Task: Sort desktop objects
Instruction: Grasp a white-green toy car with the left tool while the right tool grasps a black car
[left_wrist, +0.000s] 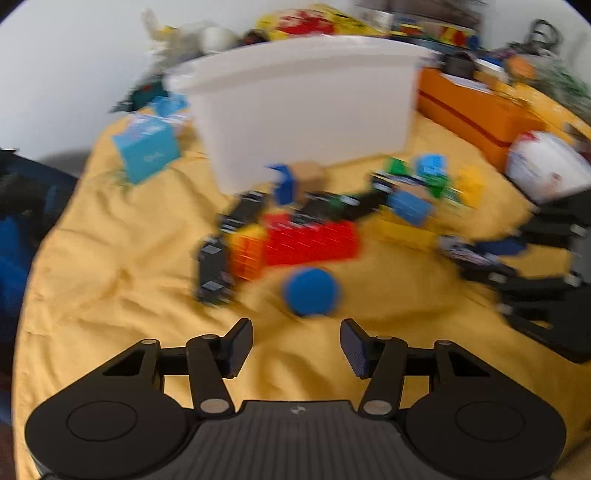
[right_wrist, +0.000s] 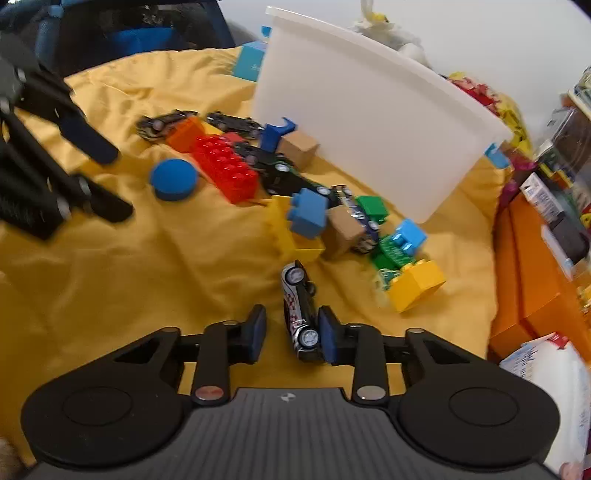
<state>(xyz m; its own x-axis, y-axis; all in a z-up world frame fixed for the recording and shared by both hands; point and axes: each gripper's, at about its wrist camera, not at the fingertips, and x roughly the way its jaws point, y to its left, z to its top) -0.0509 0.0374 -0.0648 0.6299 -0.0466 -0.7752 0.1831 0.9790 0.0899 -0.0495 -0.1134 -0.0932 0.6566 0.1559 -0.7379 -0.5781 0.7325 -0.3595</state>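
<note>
Sorting barely begun: bricks (right_wrist: 225, 166) and cars litter centre frame beside the bin (right_wrist: 369, 122). Left gripper (left_wrist: 297, 345) jaws wide, empty; right gripper (right_wrist: 291, 332) jaws narrow around a car (right_wrist: 301, 314), grip uncertain.

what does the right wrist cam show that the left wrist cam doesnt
Only right wrist: the right gripper from behind, with the black-and-white toy car between its pads, lying against the right one. Only left wrist: the left gripper from behind, jaws open and empty, just short of the round blue disc. Both: the white plastic tub, the red studded brick and the yellow cloth.
</note>
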